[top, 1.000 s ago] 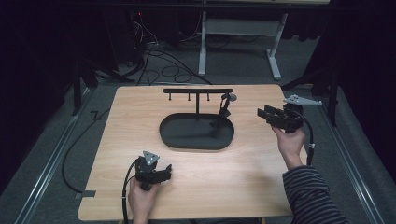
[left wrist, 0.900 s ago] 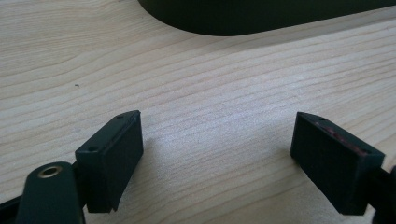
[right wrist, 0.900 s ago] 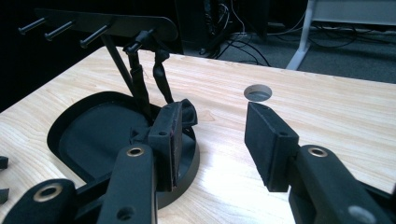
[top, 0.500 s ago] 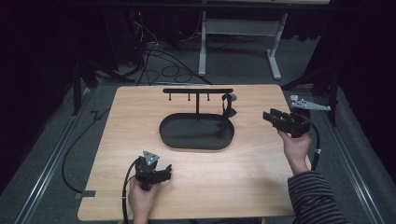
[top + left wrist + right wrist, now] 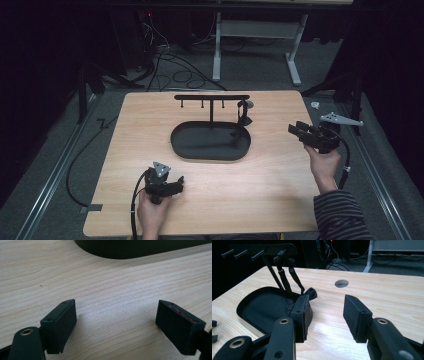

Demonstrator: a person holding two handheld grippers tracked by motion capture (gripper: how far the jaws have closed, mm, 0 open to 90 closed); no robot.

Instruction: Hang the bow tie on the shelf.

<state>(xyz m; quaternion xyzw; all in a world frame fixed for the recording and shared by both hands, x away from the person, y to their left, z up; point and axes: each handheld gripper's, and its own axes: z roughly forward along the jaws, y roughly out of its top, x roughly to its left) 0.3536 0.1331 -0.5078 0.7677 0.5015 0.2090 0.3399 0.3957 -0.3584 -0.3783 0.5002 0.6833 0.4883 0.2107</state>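
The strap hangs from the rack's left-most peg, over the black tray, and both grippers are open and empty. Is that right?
Not quite. The strap hangs from the right end of the rack, as the high view shows; the other pegs are bare. The rest holds: it dangles over the tray, and the left gripper and right gripper are open and empty.

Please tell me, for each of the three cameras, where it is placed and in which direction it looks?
High view: sits above the person's side, looks forward and down on the table; both forearms, left gripper and right gripper show.
Left gripper view: rides on the left gripper, looks low across the wood toward the tray; its open jaws show.
Right gripper view: rides on the right gripper, faces the rack and the tray; its open jaws show.
Shared: all three show the tray.
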